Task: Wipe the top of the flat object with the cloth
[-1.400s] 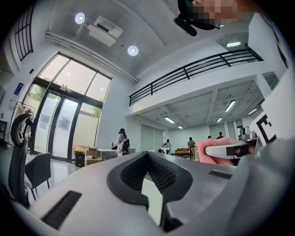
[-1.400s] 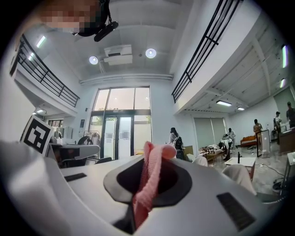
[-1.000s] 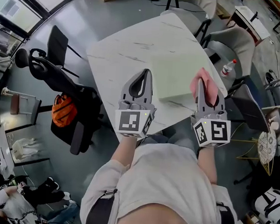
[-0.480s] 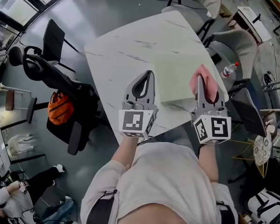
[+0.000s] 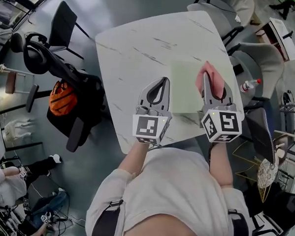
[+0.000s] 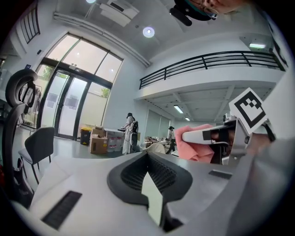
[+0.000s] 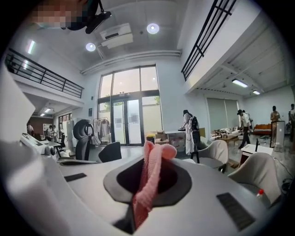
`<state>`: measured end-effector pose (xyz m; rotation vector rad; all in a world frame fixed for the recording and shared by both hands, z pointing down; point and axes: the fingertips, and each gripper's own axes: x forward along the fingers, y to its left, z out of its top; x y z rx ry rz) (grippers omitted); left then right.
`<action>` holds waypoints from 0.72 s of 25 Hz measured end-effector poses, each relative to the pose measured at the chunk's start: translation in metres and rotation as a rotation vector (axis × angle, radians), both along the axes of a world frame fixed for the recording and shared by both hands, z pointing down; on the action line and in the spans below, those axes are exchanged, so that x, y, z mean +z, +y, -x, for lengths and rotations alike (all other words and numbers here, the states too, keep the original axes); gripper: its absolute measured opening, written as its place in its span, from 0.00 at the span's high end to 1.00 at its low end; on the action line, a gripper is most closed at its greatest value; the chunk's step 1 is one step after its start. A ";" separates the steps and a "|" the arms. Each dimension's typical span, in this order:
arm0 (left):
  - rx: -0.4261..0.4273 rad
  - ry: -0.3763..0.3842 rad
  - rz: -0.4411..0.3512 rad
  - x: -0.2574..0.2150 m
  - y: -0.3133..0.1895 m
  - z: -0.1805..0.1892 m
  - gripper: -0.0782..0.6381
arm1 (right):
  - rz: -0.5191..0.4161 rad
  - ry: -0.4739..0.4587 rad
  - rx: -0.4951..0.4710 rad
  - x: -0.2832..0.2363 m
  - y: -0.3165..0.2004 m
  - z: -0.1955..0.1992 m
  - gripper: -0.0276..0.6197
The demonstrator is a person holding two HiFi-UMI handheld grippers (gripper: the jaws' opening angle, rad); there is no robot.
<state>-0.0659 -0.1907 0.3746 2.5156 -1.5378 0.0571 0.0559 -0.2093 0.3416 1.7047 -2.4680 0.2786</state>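
Observation:
A pale green flat board [image 5: 186,85] lies on the white marble table [image 5: 136,45], near its right front corner. My right gripper [image 5: 205,76] is shut on a pink cloth [image 5: 212,80], held over the board's right edge; whether the cloth touches the board cannot be told. In the right gripper view the cloth [image 7: 148,184] hangs pinched between the jaws. My left gripper [image 5: 163,82] is shut with nothing in it, just left of the board. The left gripper view shows the right gripper [image 6: 216,137] and the cloth [image 6: 192,148] close beside it.
A black office chair with an orange bag [image 5: 62,98] stands left of the table. Grey chairs [image 5: 262,54] and a small red-capped bottle [image 5: 250,86] are at the right. People stand far off in the hall [image 7: 190,124]. The table's front edge lies just before the person's body.
The head view has swung, so the table sits more to the right. Both grippers have edged forward over the table; the right one still holds the cloth at the board's right edge.

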 end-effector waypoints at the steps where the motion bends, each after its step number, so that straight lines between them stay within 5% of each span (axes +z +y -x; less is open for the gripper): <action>1: -0.005 -0.002 0.012 0.005 -0.002 -0.001 0.87 | 0.020 -0.005 -0.014 0.006 -0.007 0.002 0.91; 18: -0.074 -0.031 0.257 0.104 -0.011 -0.017 0.87 | 0.369 -0.038 -0.183 0.124 -0.072 0.037 0.91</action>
